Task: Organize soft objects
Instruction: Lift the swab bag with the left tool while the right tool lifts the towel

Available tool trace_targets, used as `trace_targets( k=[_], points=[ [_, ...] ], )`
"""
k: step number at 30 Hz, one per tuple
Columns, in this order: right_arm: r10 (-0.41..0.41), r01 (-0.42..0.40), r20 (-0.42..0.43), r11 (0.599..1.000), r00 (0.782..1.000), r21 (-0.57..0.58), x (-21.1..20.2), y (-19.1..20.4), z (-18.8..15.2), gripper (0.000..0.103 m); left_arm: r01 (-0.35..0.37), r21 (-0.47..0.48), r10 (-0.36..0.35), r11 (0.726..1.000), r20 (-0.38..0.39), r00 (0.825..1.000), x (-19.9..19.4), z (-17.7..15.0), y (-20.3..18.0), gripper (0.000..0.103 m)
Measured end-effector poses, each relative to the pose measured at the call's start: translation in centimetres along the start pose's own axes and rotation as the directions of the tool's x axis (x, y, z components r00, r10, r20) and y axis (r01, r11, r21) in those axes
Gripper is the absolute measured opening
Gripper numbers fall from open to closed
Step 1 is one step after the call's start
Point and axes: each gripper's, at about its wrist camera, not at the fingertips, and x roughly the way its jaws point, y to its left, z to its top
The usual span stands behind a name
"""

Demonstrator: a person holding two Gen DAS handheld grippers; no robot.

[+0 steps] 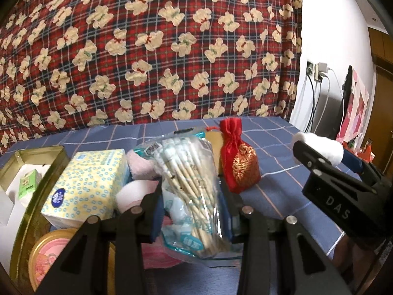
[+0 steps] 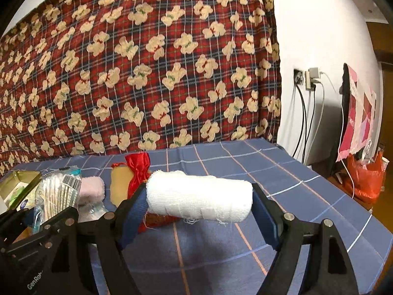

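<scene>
Presently, a red plaid cloth printed with cream bears [image 1: 147, 49] is hanging as the backdrop behind a table covered in blue checked cloth [image 2: 282, 179]. At the table's left end, a gold tin tray [image 1: 36, 151] is sitting with a yellow dotted tissue box [image 1: 86, 184] just beside it and a round pink-lidded tin [image 1: 49, 255] below that box.

I am holding my left gripper [image 1: 194, 211] closed on a clear bag of cotton swabs [image 1: 189, 186], the blue pads pressing its two sides; the bag is standing upright between the fingers, in front of the tissue box and a pink towel roll [image 2: 92, 191]. I am holding my right gripper [image 2: 200, 209] clamped on a white gauze roll [image 2: 199, 196], lying crosswise with one end against each pad, raised clear of the blue cloth.

A red satin pouch with gold brocade [image 1: 237, 157] is standing on the table between the two grippers, touching a tan pad [image 2: 118, 184] behind it.
</scene>
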Motion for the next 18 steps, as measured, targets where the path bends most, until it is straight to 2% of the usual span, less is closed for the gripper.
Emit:
trace_targets(
  k=[6,18],
  points=[
    [0.000,0.000,0.056,1.000,0.998,-0.015,-1.2,0.8,0.0,0.082,-0.028,0.006,0.027,1.000,0.053,0.998,-1.1,0.0,0.3,0.038],
    [0.004,-0.004,0.076,1.000,0.997,0.001,-1.6,0.8,-0.1,0.082,-0.057,0.020,0.054,0.998,0.125,0.991,-2.7,-0.2,0.7,0.038]
  ],
)
